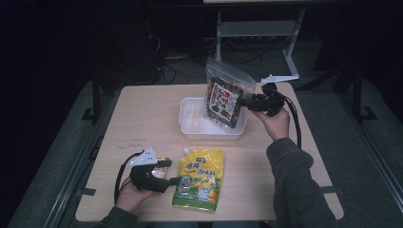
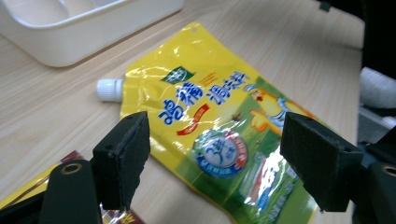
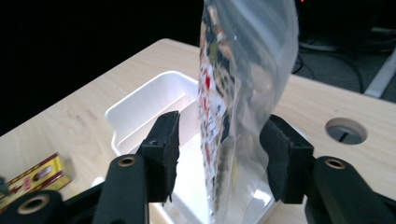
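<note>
Left gripper [image 1: 177, 180] is hovering wide open over the yellow pouch [image 1: 200, 178], probably lining up a grab. Right gripper [image 1: 243, 101] is standing the bag [image 1: 225, 95] in the tray [image 1: 190, 117], jaws apart, not pinching it.

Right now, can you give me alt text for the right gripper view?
A clear bag of dark snack mix stands upright in a white tray, between the open jaws of the right gripper. The tray sits on a light wooden table.
</note>
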A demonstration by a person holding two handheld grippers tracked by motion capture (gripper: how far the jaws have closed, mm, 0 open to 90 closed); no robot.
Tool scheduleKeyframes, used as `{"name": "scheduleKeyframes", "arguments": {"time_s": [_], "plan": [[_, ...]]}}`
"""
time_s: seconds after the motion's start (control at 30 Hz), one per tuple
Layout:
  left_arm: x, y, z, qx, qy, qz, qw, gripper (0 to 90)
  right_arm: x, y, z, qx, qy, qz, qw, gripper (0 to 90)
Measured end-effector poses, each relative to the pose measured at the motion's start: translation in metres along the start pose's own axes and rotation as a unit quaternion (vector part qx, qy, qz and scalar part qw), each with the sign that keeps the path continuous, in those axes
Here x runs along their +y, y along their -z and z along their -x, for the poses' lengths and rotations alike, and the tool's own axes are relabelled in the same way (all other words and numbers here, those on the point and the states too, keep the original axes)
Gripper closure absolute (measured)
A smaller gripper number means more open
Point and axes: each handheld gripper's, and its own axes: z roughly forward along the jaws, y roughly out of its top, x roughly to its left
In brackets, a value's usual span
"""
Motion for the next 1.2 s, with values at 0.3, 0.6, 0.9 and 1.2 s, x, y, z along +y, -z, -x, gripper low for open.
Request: {"name": "scheduleKeyframes", "arguments": {"time_s": [0.3, 0.6, 0.9, 1.2], "plan": [[0.001, -0.001, 0.001, -0.001, 0.0, -0.002, 1.0, 22.9, -0.009, 0.012, 0.004, 0.007, -0.01, -0.011, 0.9999, 45.4], [0.002, -0.002, 0.001, 0.003, -0.004, 0.001, 1.0, 21.9, -0.014, 0.023, 0.003, 0.015, -0.018, -0.021, 0.9995, 41.0], [0.001, -0.003, -0.002, 0.005, -0.001, -0.003, 1.0, 20.9, -0.028, 0.033, -0.004, 0.019, -0.016, -0.035, 0.9991, 37.2], [0.001, -0.001, -0.001, 0.008, 0.003, 0.001, 1.0, 20.2, -0.039, 0.044, -0.017, 0.031, -0.011, -0.039, 0.9987, 34.4]]}}
